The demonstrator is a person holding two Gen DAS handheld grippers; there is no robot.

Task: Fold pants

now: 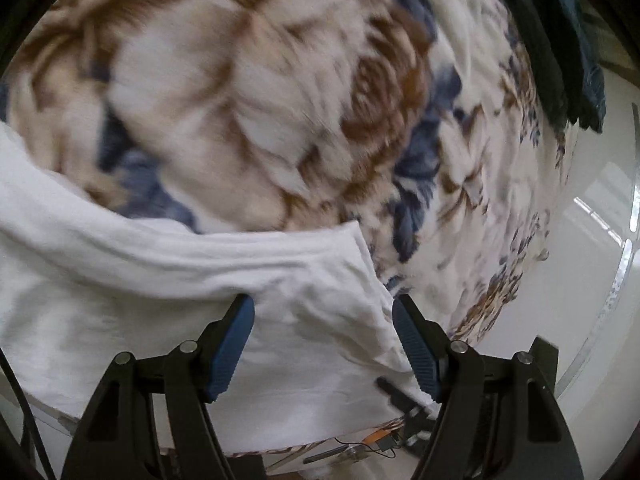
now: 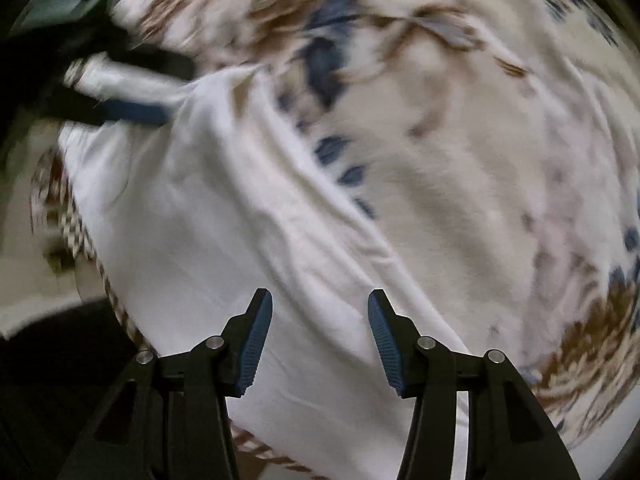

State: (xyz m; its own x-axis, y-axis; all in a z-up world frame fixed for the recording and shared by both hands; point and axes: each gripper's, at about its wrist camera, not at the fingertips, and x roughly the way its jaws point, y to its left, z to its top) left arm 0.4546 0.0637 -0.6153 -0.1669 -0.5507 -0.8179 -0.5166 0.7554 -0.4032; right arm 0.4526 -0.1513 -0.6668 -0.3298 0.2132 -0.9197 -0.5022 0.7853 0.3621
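Note:
The white pants (image 1: 168, 280) lie spread on a flowered blanket (image 1: 248, 92), near its front edge. My left gripper (image 1: 323, 312) is open just above one end of the pants, with white cloth between its blue pads (image 1: 230, 352). My right gripper (image 2: 320, 312) is open over the pants (image 2: 224, 240) too, with cloth below its jaws. In the right wrist view the left gripper (image 2: 120, 96) shows blurred at the far end of the pants. Both views are blurred by motion.
The blanket (image 2: 460, 160) has brown and blue flowers on cream. A dark teal garment (image 1: 560, 48) lies at its far right edge. White floor (image 1: 592, 280) lies beyond the bed edge on the right. Small wires and parts (image 1: 376, 444) lie below the front edge.

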